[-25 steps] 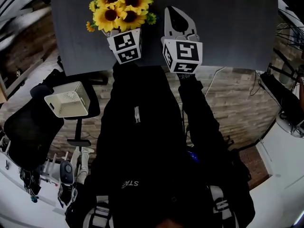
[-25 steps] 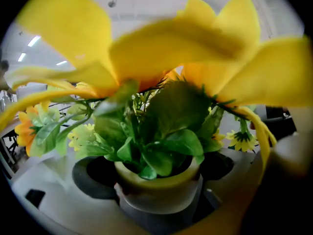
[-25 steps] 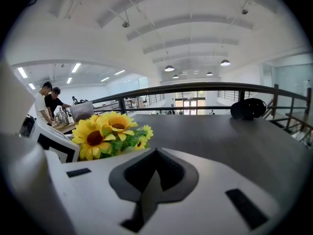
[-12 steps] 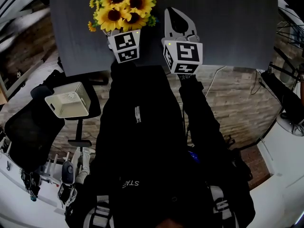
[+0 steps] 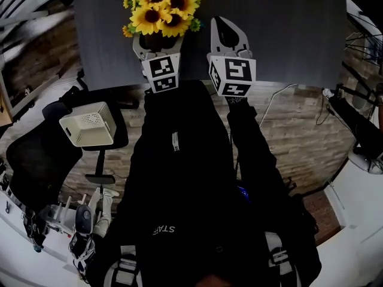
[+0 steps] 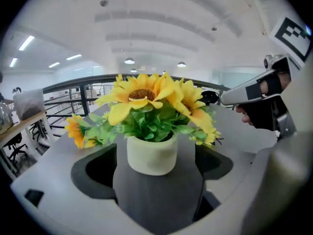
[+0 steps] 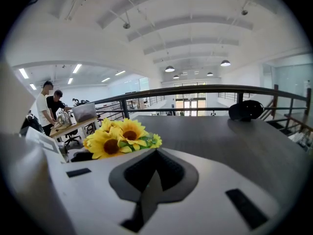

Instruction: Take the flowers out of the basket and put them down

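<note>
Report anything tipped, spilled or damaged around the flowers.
Nothing stands out. The sunflower pot stands upright on the grey table, between the spread jaws of the left tool; nothing looks spilled or broken. The right tool is shut and empty.

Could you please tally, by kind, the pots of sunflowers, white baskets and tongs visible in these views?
Pot of sunflowers: 1
White basket: 1
Tongs: 2, the left tongs and the right tongs
Total: 4
</note>
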The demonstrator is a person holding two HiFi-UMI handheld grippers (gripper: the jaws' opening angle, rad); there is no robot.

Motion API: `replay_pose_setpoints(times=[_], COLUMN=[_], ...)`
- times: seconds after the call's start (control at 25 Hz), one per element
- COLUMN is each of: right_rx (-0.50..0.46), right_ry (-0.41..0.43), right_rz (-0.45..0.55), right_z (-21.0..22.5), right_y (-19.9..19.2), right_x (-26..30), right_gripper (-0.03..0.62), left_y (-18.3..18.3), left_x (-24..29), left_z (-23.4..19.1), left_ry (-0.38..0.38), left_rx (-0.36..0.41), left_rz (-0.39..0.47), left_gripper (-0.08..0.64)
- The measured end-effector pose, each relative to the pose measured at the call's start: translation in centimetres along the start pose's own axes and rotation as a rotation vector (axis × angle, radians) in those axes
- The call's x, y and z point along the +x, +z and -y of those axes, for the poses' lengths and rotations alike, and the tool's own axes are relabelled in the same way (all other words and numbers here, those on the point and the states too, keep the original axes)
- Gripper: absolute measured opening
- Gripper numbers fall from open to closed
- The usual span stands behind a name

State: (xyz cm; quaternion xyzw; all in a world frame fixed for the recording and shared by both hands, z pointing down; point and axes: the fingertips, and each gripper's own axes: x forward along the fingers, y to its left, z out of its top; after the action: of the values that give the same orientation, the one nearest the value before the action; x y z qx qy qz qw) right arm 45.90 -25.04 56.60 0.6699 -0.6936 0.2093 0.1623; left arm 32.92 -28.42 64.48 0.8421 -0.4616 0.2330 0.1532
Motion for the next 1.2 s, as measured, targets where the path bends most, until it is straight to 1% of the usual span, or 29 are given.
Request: replay_pose_setpoints(times=[0.12, 0.24, 0.32, 0.44, 0.56, 0.64, 0.72, 0.8, 0.84, 0.92, 1.0, 1.2], right_rx=[0.009, 0.019, 0.032, 0.035, 0.02, 0.013, 0.001, -0.019, -0.028, -0.042, -0.055, -0.085], right_ry=[-0.005, -0.007, -0.009, 0.001, 0.015, 0.021, 0.027, 0.033, 0.033, 0.033, 0.031, 0.036], right_rz=[0.016, 0.048, 0.068, 0.112, 0.164, 0.198, 0.225, 0.25, 0.263, 0.29, 0.313, 0.367], right_z=[-0.6, -1.2, -1.7, -2.6, -3.6, -4.2, -4.9, -5.5, -5.8, -6.4, -7.0, -8.1], right_y=[1.8, 4.2, 5.9, 9.0, 12.1, 14.0, 15.8, 17.7, 18.5, 20.2, 21.7, 24.9], right_x=[-1.9, -3.9, -5.5, -7.8, -9.7, -10.9, -12.1, -13.3, -13.8, -14.6, -15.3, -16.7], right_gripper=[0.014, 0.014, 0.014, 0.014, 0.014, 0.014, 0.014, 0.014, 0.014, 0.014, 0.014, 0.014], left_y=[0.5, 2.9, 4.9, 8.9, 12.8, 15.0, 17.3, 19.7, 20.8, 22.6, 24.1, 27.0], left_x=[-3.1, -6.1, -8.4, -11.2, -13.5, -15.1, -16.8, -18.4, -19.0, -19.9, -20.6, -22.0], left_z=[-0.3, -0.4, -0.1, 0.4, 0.4, 0.1, -0.3, -0.6, -0.7, -1.1, -1.5, -1.7], left_ry=[0.009, -0.001, -0.017, -0.038, -0.037, -0.016, 0.011, 0.025, 0.031, 0.042, 0.04, 0.022], left_rx=[-0.035, -0.085, -0.085, -0.052, -0.017, -0.018, -0.044, -0.068, -0.07, -0.066, -0.061, -0.049], left_rz=[-0.018, 0.0, 0.029, 0.095, 0.171, 0.22, 0.271, 0.323, 0.342, 0.361, 0.366, 0.381], left_gripper=[0.486, 0.485, 0.483, 0.461, 0.382, 0.336, 0.236, 0.151, 0.117, 0.027, 0.003, 0.002])
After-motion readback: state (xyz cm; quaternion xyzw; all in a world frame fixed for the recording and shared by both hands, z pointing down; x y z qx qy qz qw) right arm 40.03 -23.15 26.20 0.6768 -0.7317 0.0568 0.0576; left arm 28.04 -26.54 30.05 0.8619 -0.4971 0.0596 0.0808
